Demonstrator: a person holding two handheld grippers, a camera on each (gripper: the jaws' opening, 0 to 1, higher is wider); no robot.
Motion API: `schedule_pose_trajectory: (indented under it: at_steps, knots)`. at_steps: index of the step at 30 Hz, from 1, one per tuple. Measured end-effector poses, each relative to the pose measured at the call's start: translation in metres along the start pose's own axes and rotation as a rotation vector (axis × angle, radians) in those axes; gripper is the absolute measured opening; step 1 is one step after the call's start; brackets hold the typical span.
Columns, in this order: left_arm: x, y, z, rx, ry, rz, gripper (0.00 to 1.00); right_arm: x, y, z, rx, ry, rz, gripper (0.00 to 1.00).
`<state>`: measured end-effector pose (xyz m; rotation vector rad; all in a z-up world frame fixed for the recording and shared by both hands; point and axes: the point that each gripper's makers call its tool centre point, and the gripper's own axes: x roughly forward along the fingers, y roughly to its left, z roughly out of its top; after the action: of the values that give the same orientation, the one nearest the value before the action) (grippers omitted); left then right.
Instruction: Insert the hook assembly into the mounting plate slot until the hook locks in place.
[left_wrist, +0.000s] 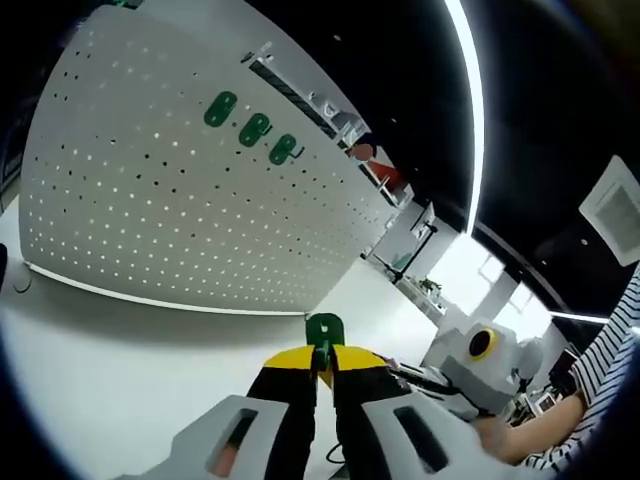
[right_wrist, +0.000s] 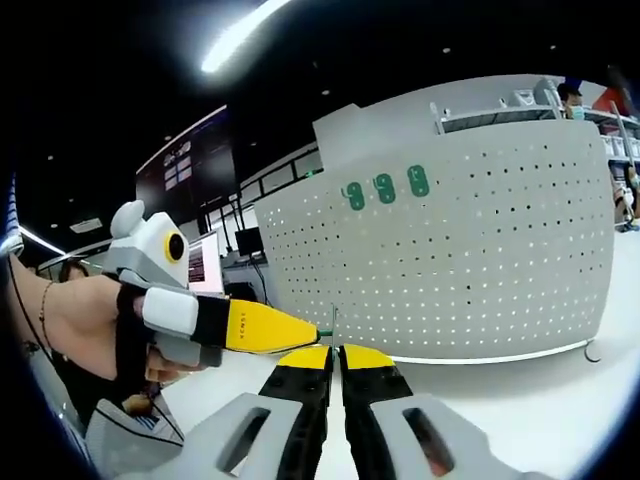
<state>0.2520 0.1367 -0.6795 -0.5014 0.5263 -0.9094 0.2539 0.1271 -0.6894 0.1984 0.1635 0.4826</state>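
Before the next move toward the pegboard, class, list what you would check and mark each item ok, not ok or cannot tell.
1. Green hook held in the left gripper: ok, its jaws are closed on the hook's stem.
2. Right gripper free: ok, jaws shut with nothing between them.
3. White pegboard in sight: ok, in both views.
4. Free holes for the hook: ok, three green hooks sit near the top and the rows below them are bare.
5. Hook's prongs turned toward the board: cannot tell.
6. Hook inserted and locked: not ok, it is apart from the board.
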Motion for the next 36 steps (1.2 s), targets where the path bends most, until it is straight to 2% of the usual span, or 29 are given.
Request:
schedule_pose_trajectory:
  at_steps: [10, 23, 25, 32, 36]
  knots:
    - [-0.002, -0.001, 0.002, -0.019, -0.008, -0.023, 0.04, 0.0, 0.003, 0.001, 0.017, -0.008, 0.01, 0.01]
    - [-0.004, 0.002, 0.002, -0.04, -0.013, -0.015, 0.02, 0.004, 0.004, -0.001, 0.038, 0.004, 0.019, 0.02]
    - [-0.004, 0.005, 0.002, -0.047, -0.012, 0.0, 0.01, 0.005, 0.003, -0.002, 0.062, 0.016, 0.04, 0.02]
    - [-0.011, 0.021, 0.01, -0.023, -0.045, 0.091, 0.01, 0.005, 0.006, 0.005, 0.046, 0.022, 0.062, 0.05]
    - [-0.018, 0.031, 0.019, 0.038, -0.059, 0.149, 0.01, 0.003, -0.001, 0.002, 0.075, 0.057, 0.038, 0.17]
